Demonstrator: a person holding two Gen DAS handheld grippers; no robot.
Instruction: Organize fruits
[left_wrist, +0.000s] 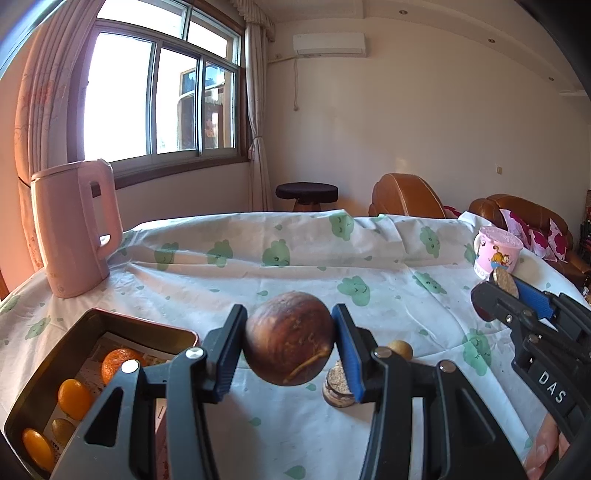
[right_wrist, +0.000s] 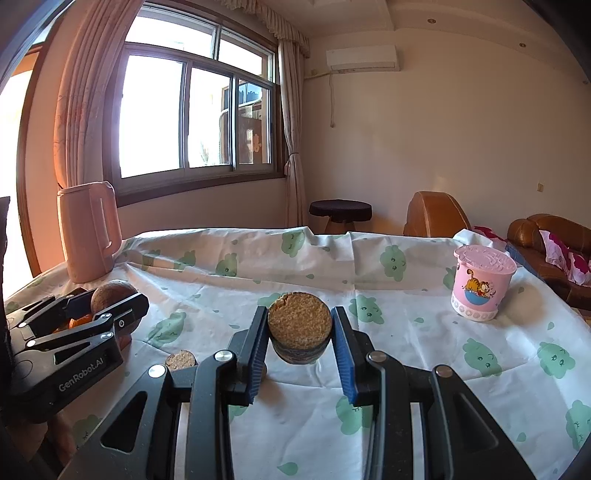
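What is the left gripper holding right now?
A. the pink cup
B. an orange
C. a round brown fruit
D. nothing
C: the left gripper is shut on a round brown fruit lifted off the table, while the oranges lie in the tray and the pink cup stands far off on the cloth.

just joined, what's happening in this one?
Fruit sorting, mid-carry. The left gripper holds a round brown fruit in the air beside the tray, which already has oranges in it. The right gripper holds a crumbly round cake above the tablecloth.
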